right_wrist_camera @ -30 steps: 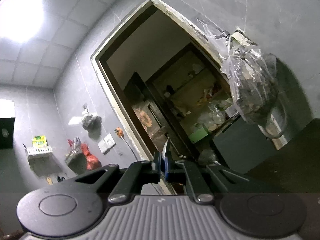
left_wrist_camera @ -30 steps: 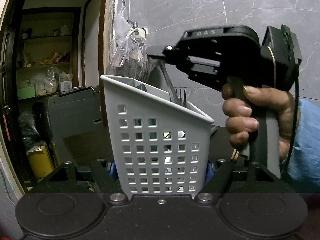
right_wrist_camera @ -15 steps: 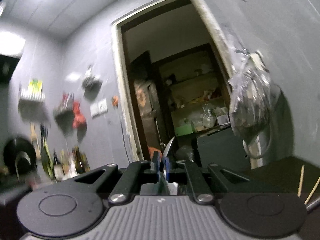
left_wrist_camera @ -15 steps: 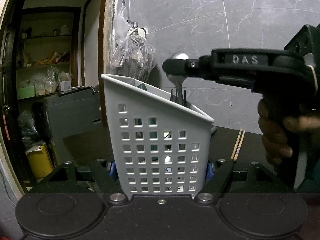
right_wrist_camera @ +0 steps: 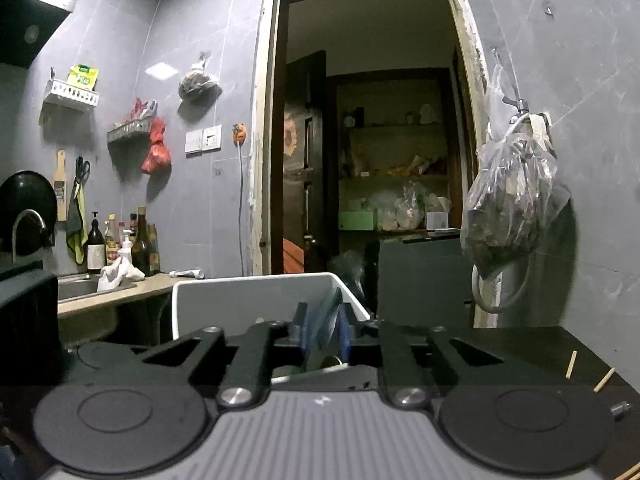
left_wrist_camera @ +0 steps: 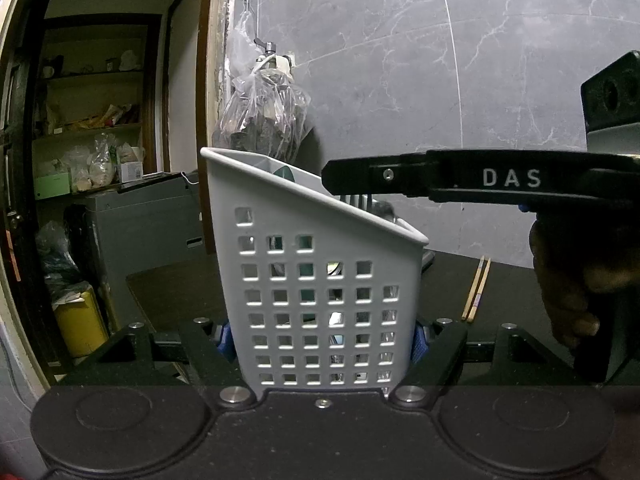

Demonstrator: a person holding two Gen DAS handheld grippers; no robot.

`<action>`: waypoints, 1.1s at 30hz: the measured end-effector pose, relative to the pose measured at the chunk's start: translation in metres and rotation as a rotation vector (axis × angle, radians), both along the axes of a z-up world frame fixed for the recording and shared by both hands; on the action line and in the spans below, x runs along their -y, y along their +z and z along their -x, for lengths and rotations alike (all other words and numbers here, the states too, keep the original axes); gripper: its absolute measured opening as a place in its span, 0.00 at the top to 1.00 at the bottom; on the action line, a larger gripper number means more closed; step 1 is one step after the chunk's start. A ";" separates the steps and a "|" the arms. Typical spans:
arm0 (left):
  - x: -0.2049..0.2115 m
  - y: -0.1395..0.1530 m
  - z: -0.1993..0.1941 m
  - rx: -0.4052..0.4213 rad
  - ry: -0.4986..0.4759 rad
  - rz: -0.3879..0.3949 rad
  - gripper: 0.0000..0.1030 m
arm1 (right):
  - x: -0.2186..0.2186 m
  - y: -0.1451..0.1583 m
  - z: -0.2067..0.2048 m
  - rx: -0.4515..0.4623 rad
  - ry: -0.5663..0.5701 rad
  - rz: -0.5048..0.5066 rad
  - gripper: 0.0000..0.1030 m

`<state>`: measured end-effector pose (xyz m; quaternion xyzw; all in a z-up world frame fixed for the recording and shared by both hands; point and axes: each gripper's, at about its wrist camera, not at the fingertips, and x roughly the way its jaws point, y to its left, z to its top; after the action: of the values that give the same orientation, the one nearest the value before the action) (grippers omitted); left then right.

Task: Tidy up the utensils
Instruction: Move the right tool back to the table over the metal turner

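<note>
The right claw [right_wrist_camera: 322,330], level over the basket [left_wrist_camera: 320,280] the left claw [left_wrist_camera: 320,338] clamps, is opening, its spoon [right_wrist_camera: 332,361] dropped in since a moment ago.

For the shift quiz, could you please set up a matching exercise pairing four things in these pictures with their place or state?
Things:
1. caddy
2. chopsticks
3. plastic bag
4. right gripper

Places or states:
A. hanging on the wall beside the doorway
B. lying on the dark counter, right of the caddy
C. clamped between the left gripper's pads
D. over the caddy's rim, jaws opening

Pairs: 1-C, 2-B, 3-A, 4-D
</note>
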<state>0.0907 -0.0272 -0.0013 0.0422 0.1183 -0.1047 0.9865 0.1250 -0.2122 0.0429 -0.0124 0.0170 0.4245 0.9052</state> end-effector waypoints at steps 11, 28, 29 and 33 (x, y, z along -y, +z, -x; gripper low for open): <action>0.000 -0.001 -0.001 -0.002 0.000 -0.002 0.26 | 0.004 0.006 0.005 0.016 -0.001 -0.006 0.36; 0.000 -0.002 -0.002 -0.006 0.002 -0.003 0.26 | 0.049 0.012 -0.024 -0.079 -0.279 -0.109 0.00; 0.000 -0.002 -0.002 -0.006 0.002 -0.003 0.26 | 0.051 0.010 -0.030 -0.106 -0.316 -0.110 0.00; 0.000 -0.001 -0.002 -0.006 0.002 -0.003 0.26 | 0.056 -0.001 -0.062 -0.228 -0.465 -0.072 0.00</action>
<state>0.0925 -0.0277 -0.0027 0.0434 0.1215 -0.1039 0.9862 0.1867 -0.2677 0.0420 0.0718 0.1063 0.2041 0.9705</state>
